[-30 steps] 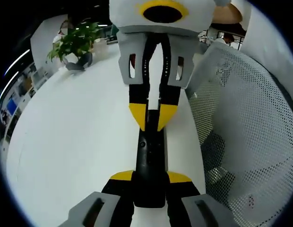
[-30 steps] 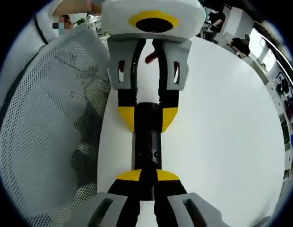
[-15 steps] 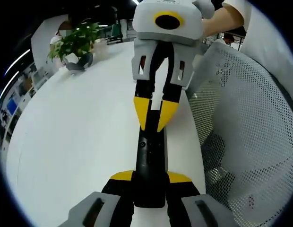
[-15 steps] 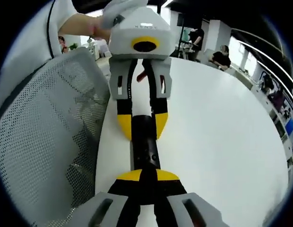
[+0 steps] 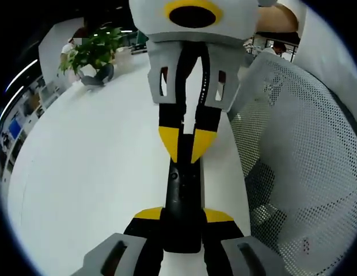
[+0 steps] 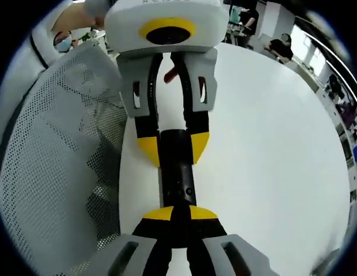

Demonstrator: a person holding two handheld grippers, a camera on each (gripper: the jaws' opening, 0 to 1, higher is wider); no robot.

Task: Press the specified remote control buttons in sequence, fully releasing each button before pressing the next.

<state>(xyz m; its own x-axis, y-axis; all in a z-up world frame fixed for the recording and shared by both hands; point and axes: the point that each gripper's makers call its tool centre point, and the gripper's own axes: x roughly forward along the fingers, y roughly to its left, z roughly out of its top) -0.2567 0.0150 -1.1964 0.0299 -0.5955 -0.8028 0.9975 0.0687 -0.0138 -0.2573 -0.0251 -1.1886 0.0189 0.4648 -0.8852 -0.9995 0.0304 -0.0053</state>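
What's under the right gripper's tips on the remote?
The right gripper has its shut yellow tips on the black remote, above a small round button. Whatever lies beneath the tips is covered.

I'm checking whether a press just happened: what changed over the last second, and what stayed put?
The right gripper drew back from the remote half a second ago, then came down again; its closed tips now meet the remote's far end. The left gripper stayed clamped on the near end. The remote, the white table and the mesh chair stayed put.

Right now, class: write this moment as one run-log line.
left gripper: shut on remote control | right gripper: shut, tips on remote | surface: white table | nearby: mesh chair, potted plant
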